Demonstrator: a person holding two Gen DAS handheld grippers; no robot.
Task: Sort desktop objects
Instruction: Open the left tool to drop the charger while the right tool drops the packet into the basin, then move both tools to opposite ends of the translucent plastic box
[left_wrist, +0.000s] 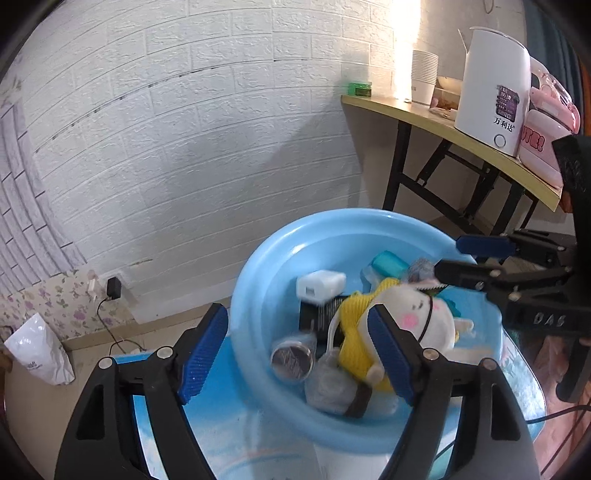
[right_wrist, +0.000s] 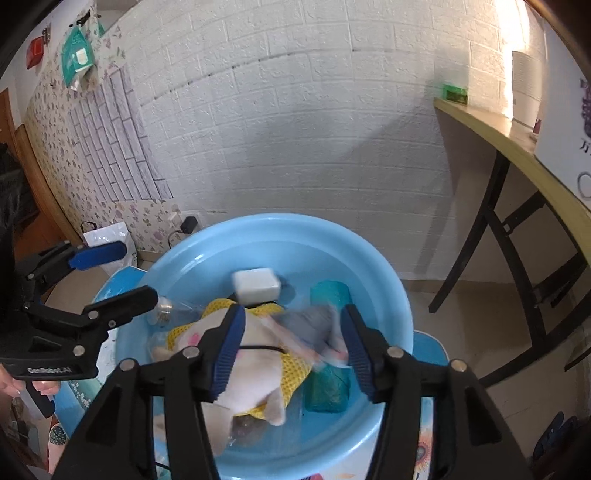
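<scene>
A light blue basin (left_wrist: 258, 295) (right_wrist: 391, 295) stands on a blue stool and holds several objects. Among them are a white plush doll in a yellow mesh dress (left_wrist: 424, 314) (right_wrist: 255, 362), a white block (left_wrist: 319, 282) (right_wrist: 256, 282), a teal case (left_wrist: 389, 264) (right_wrist: 328, 387), a black comb (left_wrist: 319, 314), a round tin (left_wrist: 291, 360) and a small grey toy (right_wrist: 314, 325), which is blurred. My left gripper (left_wrist: 295, 354) is open, straddling the basin's near rim. My right gripper (right_wrist: 295, 347) is open above the doll and the grey toy; it also shows in the left wrist view (left_wrist: 448, 260).
A yellow folding table (left_wrist: 443, 125) at the right carries a white kettle (left_wrist: 491, 92), paper cups (left_wrist: 424, 75), a pink appliance (left_wrist: 546, 122) and a green box (left_wrist: 360, 88). A white brick wall is behind. A white bag (left_wrist: 37, 350) lies on the floor at left.
</scene>
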